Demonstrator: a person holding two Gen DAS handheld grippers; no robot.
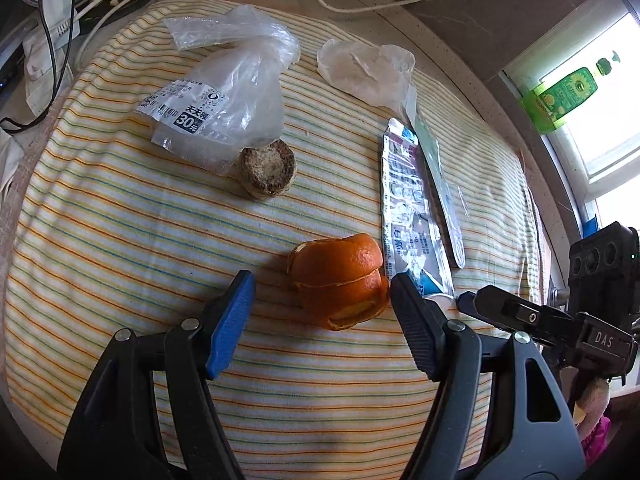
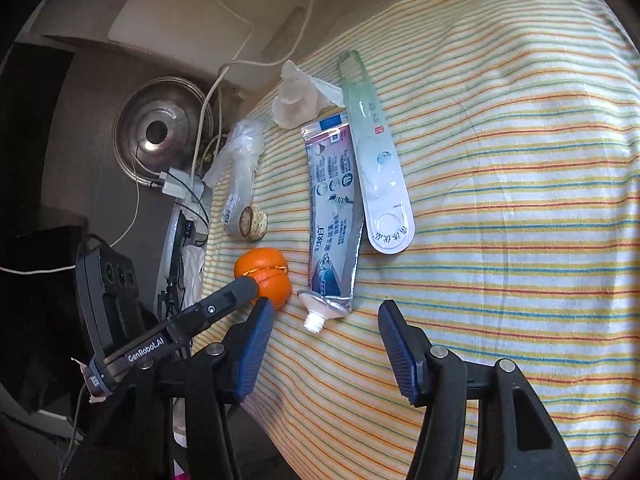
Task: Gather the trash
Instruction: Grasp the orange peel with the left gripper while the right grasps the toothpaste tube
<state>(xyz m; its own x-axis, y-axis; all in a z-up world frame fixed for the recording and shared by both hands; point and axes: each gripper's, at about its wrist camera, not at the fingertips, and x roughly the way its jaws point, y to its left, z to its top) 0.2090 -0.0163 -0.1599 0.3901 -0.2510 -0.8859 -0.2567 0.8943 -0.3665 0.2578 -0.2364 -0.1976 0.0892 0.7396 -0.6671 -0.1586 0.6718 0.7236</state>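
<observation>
Basically, striped cloth covers the bench by a window. Orange peel sits between spread left fingers; right fingers spread near toothpaste tube.

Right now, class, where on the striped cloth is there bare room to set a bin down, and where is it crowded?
Bare cloth lies right of the white plastic strip and on the near side of the toothpaste tube. Another free patch lies left of the orange peel, on the near side of the labelled bag. The peel, tube and strip crowd together.
</observation>
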